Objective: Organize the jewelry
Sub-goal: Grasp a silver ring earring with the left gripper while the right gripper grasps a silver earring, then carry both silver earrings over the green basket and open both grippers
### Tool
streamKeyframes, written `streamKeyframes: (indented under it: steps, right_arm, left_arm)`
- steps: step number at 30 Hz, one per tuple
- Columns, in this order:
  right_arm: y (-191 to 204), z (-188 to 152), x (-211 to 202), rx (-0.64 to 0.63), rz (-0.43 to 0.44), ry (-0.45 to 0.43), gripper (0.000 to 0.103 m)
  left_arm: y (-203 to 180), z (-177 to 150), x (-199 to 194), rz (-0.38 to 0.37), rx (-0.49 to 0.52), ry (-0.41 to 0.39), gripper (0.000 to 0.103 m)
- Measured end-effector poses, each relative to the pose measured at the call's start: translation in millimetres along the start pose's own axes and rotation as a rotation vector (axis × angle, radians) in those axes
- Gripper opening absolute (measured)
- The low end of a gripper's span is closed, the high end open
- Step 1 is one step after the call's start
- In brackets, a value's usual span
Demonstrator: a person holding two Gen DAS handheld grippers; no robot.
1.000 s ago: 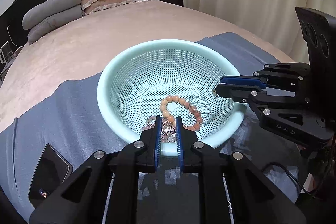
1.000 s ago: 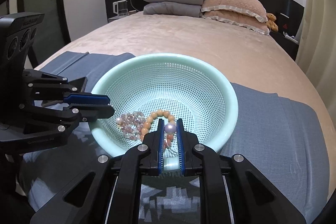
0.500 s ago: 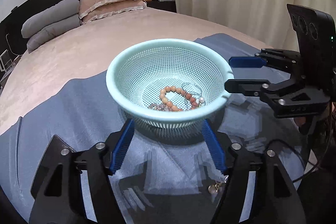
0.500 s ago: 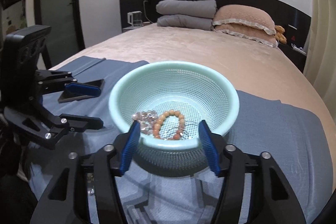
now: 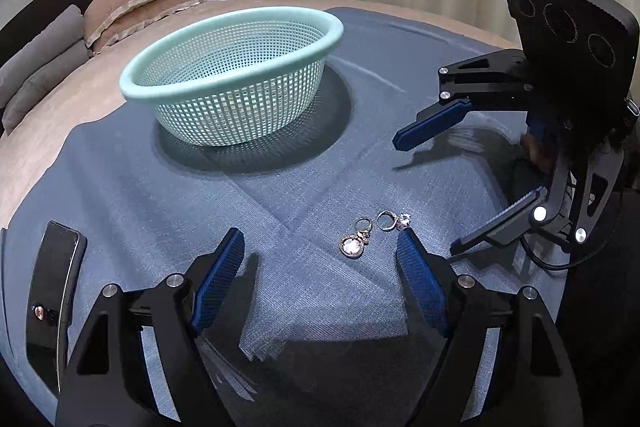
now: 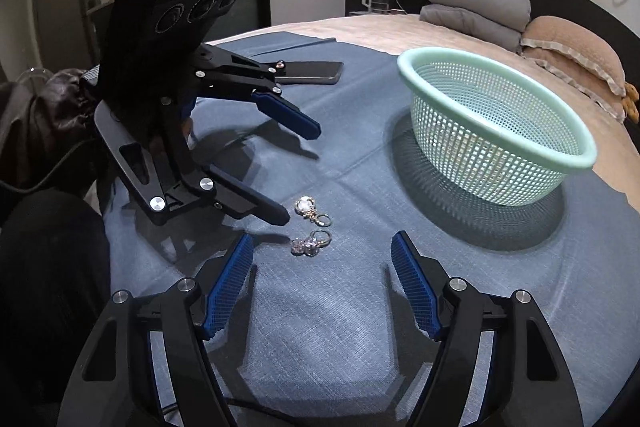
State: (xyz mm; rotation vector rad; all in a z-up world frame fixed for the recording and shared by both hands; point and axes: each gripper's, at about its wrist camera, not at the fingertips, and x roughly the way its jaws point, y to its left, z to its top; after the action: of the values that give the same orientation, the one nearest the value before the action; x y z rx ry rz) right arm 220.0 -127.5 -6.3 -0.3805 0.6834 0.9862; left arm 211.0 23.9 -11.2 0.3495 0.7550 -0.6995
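Note:
Two small earrings lie on the blue cloth: a round pendant earring (image 5: 354,243) (image 6: 308,207) and a crystal earring with a ring (image 5: 394,221) (image 6: 310,243). My left gripper (image 5: 320,255) (image 6: 304,173) is open and empty just before them. My right gripper (image 6: 322,255) (image 5: 426,191) is open and empty, facing them from the other side. The mint mesh basket (image 5: 240,67) (image 6: 496,131) stands further back on the cloth; its contents are hidden by its wall.
A black phone (image 5: 52,291) (image 6: 308,71) lies on the blue cloth (image 5: 280,307) near its edge. The cloth covers a beige bed (image 5: 48,107) with pillows (image 6: 572,51) at the headboard. Curtains hang behind.
Both grippers let go of jewelry over the basket, opened, and pulled back low over the cloth. They now face the two earrings lying on the cloth.

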Motion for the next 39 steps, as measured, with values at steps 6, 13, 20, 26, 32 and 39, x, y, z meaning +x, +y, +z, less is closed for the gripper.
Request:
streamKeyframes:
  steps: [6, 13, 20, 26, 32, 39]
  right_arm:
    - [2, 4, 16, 0.004, -0.026, 0.053, 0.055]
    - [-3, 6, 24, 0.054, -0.033, 0.074, 0.017]
    - [1, -4, 14, 0.058, -0.038, 0.065, 0.014]
    - [-2, -14, -5, 0.109, -0.074, 0.059, 0.014]
    - [-19, -15, -34, 0.127, -0.1, 0.027, 0.014]
    - [-46, 18, -75, 0.088, -0.196, -0.077, 0.014]
  left_arm:
    - [7, 1, 15, -0.026, -0.043, 0.045, 0.049]
    - [4, 3, 17, -0.078, -0.049, 0.059, 0.015]
    - [3, -3, 12, -0.073, -0.121, 0.032, 0.014]
    - [8, -15, 2, -0.059, -0.279, -0.006, 0.014]
    - [10, -6, -20, -0.04, -0.281, -0.013, 0.014]
    - [24, 35, -61, 0.056, -0.212, -0.074, 0.014]
